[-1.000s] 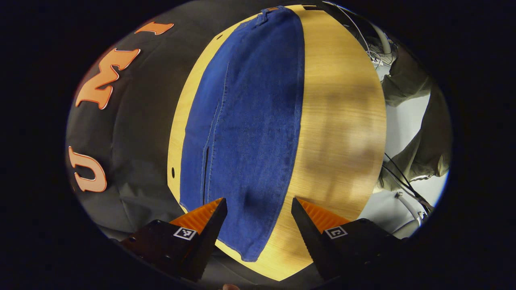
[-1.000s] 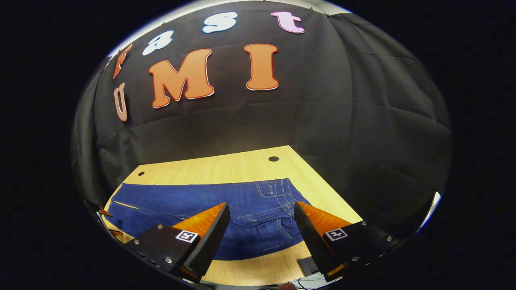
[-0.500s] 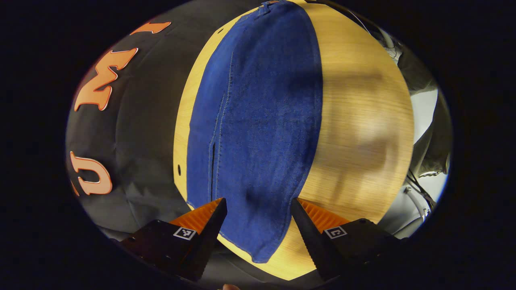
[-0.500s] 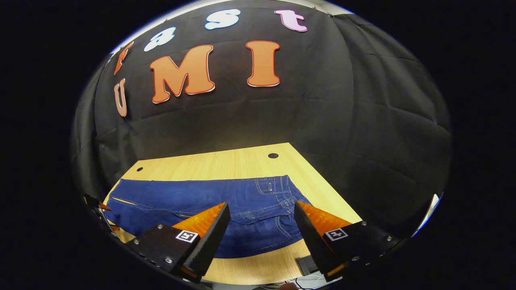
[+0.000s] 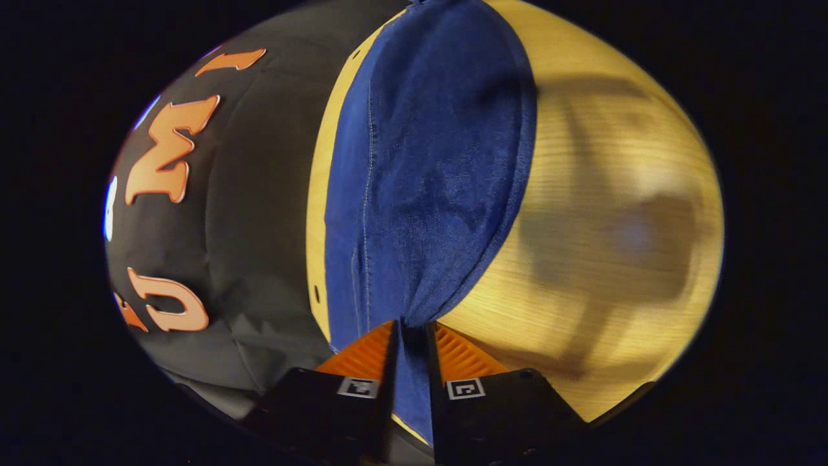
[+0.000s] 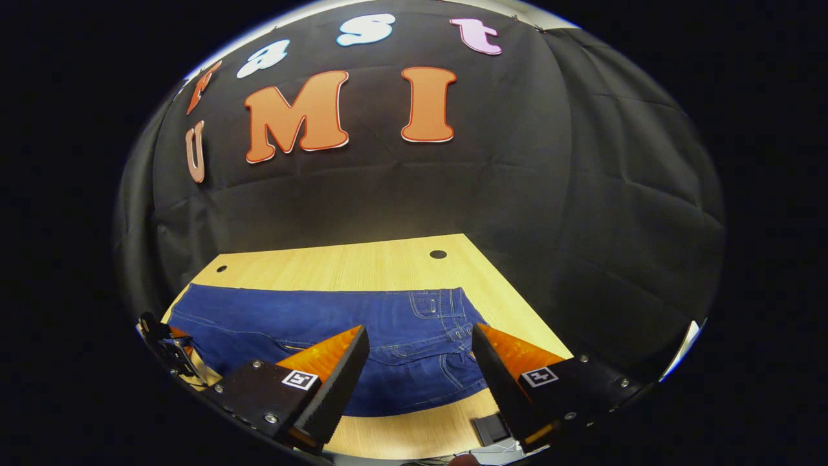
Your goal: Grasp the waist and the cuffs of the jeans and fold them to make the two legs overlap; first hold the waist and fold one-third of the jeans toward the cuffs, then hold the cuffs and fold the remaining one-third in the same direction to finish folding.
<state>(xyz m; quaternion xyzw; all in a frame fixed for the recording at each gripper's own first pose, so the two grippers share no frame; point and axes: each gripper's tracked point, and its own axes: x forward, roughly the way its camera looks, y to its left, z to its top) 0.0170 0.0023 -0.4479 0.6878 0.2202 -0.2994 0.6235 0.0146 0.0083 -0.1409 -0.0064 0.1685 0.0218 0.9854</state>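
Observation:
Blue jeans (image 5: 440, 162) lie lengthwise on the wooden table (image 5: 614, 194), legs overlapped. My left gripper (image 5: 411, 333) is shut on the cuff end, and the denim bunches up into its closed fingers. In the right gripper view the jeans (image 6: 304, 317) stretch from left to right, with the waist and pockets (image 6: 453, 317) at the right. My right gripper (image 6: 420, 343) hovers open above the waist, with nothing between its fingers. The left gripper (image 6: 165, 343) also shows at the far left by the cuffs.
The black cloth wall rises close behind the table's far edge (image 6: 362, 262). Two round holes (image 6: 438, 254) sit near that edge. A small dark object (image 6: 490, 427) lies at the near edge, beside the right finger.
My left gripper went down to the cuff end and shut on it, puckering the denim. The right gripper stayed open above the waist, barely shifting.

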